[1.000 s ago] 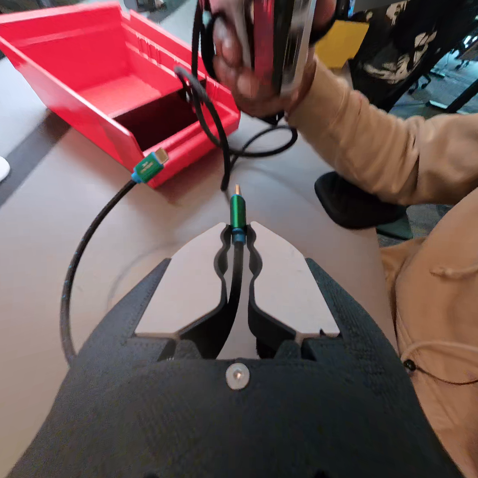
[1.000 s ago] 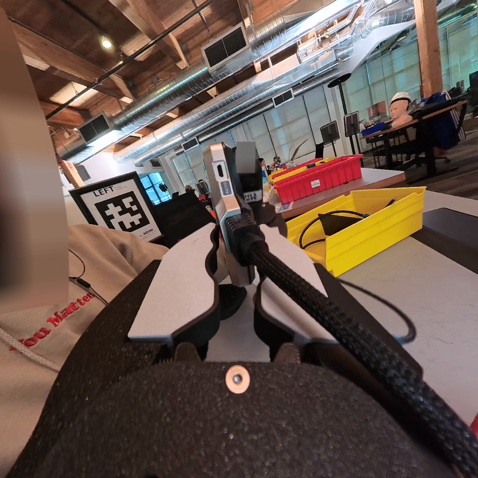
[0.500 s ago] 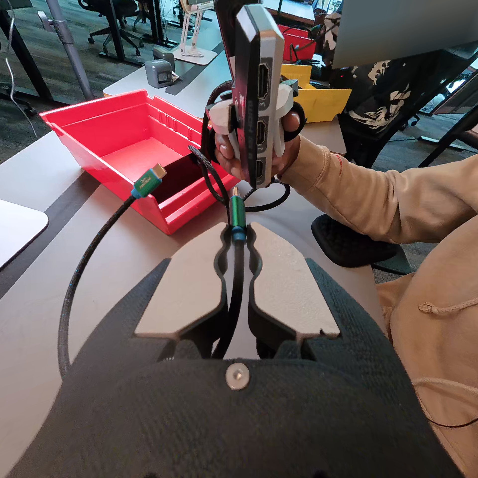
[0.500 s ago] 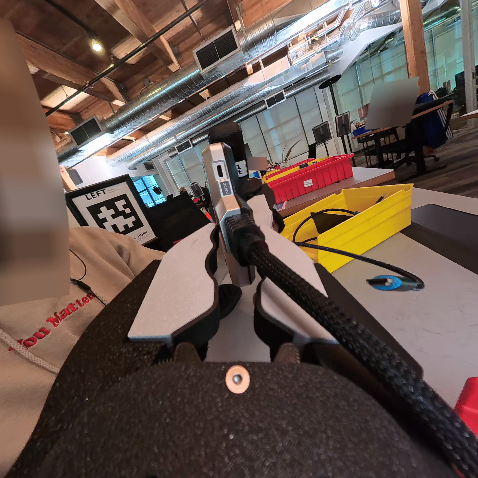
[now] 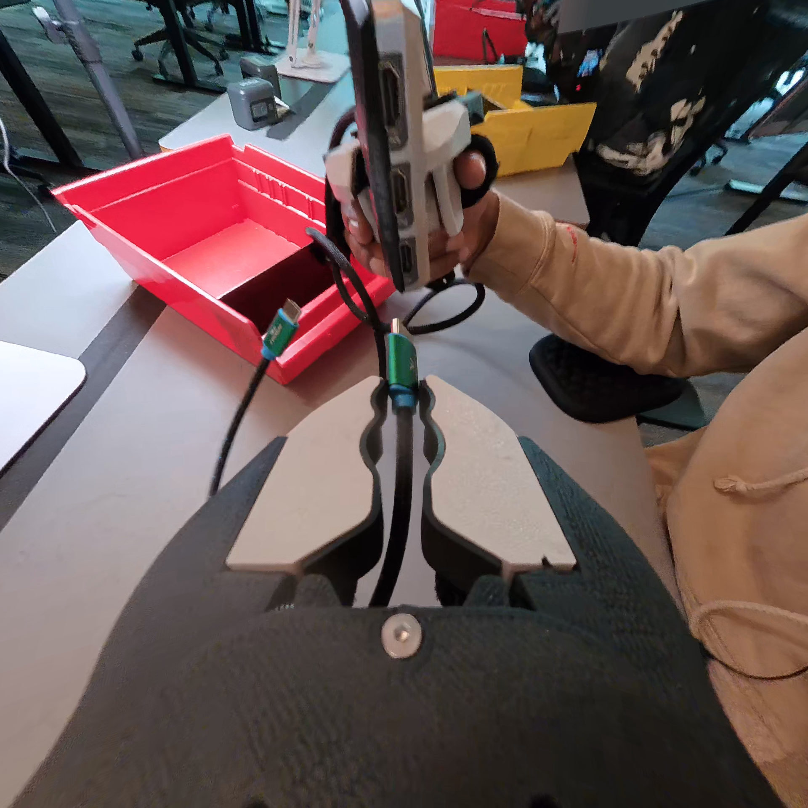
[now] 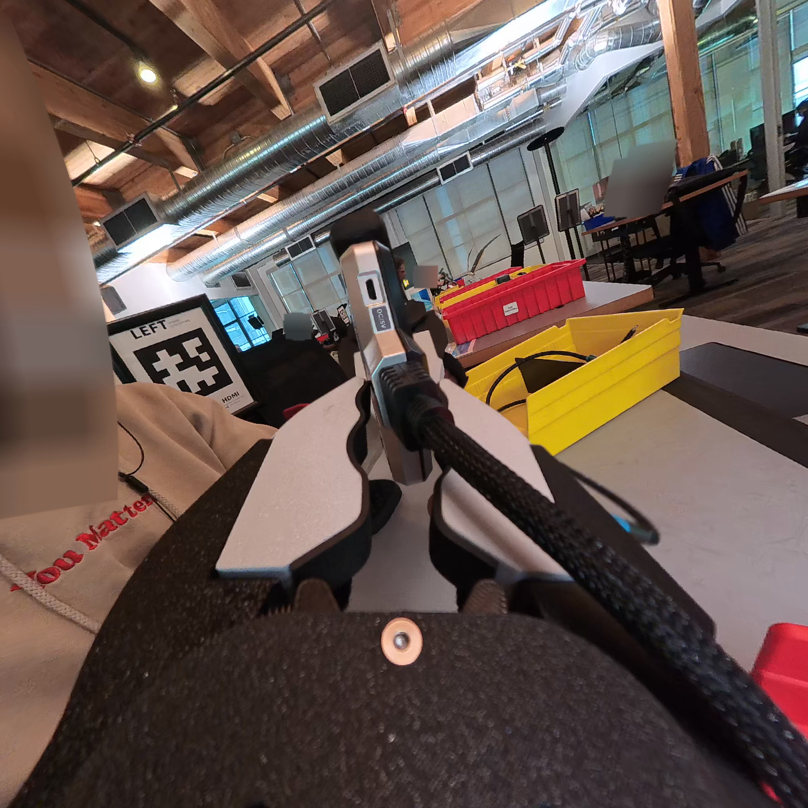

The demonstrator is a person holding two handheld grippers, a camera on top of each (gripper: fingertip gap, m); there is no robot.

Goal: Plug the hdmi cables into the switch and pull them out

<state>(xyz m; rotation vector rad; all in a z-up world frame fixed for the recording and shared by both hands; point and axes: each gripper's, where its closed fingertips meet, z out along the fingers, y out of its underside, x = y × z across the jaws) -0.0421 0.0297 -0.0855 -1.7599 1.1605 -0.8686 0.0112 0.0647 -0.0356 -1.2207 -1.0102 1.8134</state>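
Above the desk's (image 5: 131, 503) near edge we grip plug (image 5: 402, 363) left, switch (image 5: 393, 144) right; misalignment risks jamming.

In the left wrist view, the left gripper (image 5: 402, 384) sits at lower centre with a cable plug (image 5: 402, 358) between its fingertips. The switch (image 5: 393, 175) stands above it, upper centre. A bin (image 5: 175, 245) lies at left on the table (image 5: 109, 459), a second plug (image 5: 280, 334) before it.
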